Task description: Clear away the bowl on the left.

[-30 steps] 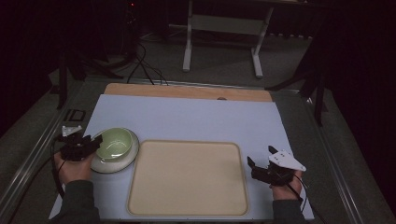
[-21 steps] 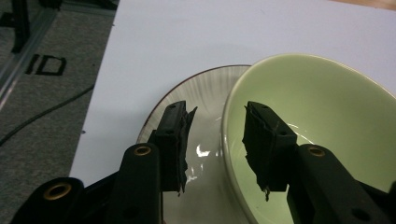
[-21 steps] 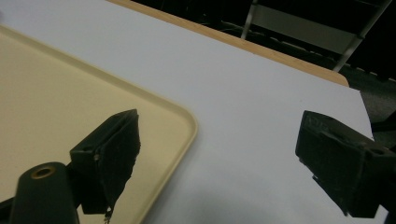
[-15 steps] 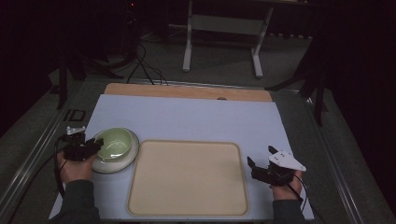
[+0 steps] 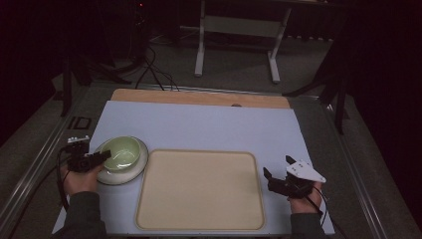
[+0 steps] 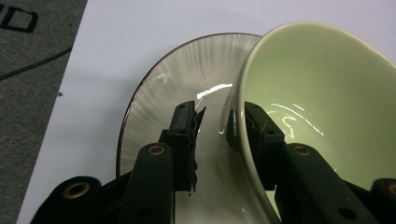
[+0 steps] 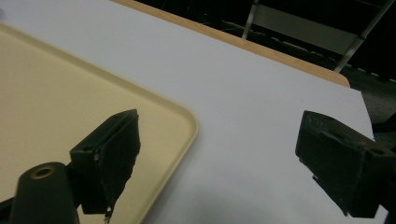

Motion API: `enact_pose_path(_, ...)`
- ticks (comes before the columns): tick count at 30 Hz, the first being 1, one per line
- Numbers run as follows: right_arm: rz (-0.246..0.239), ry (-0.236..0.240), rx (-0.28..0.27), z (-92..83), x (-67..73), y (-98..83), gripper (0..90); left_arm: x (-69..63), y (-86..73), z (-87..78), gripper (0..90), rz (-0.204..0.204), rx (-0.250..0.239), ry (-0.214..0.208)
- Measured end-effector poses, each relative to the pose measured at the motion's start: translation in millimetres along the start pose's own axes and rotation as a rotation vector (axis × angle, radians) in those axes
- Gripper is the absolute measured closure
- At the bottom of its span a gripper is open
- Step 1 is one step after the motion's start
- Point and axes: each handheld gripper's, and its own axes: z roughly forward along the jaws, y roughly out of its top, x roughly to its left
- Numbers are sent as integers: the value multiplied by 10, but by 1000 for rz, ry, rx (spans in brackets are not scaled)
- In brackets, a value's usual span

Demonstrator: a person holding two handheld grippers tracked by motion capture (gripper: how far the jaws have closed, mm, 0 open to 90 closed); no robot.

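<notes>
My left gripper [image 6: 212, 128] straddles the near wall of the green bowl [image 6: 322, 93] tilted on the plate [image 6: 159, 79], jaws not quite closed on it; my right gripper [image 7: 224, 158], jaws wide and empty, hovers beside the tray [image 7: 56, 93]

Colours and patterns, table set-up.

My bowl [image 6: 322, 98] is pale green inside with a lighter cream-green rim, glossy with white glints. The plate [image 6: 163, 93] beneath it is off-white with fine grey radial streaks and a thin dark brown edge line. The tray [image 5: 200, 189] is plain cream-beige, no pattern. The mat [image 5: 199, 127] is flat pale lavender-white; a light wood strip [image 5: 199, 97] shows along its far edge. My left gripper [image 6: 215, 122] and right gripper [image 7: 219, 154] have matt black jaws with brass-toned rivets; the right gripper's top plate [image 5: 304, 171] is light grey. My sleeves [image 5: 83, 214] are dark grey.
</notes>
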Motion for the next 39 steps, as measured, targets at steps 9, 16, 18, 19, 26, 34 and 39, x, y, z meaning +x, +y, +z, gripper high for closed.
enact_pose_path(9, 14, -5, -17, -6, -3, 4, 136, 30, 14, 38, 754, -31, 13, -57)
enact_pose_path(16, 18, -7, -19, -8, -4, 5, 136, 45, 18, 40, 798, -47, 6, -73)
enact_pose_path(18, 16, -7, -18, -7, -2, 5, 136, 49, 20, 40, 805, -53, 5, -77)
enact_pose_path(19, 16, -8, -19, -8, -3, 5, 136, 48, 20, 39, 811, -52, 6, -78)
enact_pose_path(26, 14, -9, -21, -14, -7, 6, 136, 66, 9, 31, 814, -76, 1, -93)
enact_pose_path(34, 15, -12, -24, -17, -16, 5, 136, 125, -10, 16, 804, -144, -5, -127)
enact_pose_path(39, 18, -13, -25, -20, -21, 5, 136, 115, -8, 5, 804, -143, -7, -122)
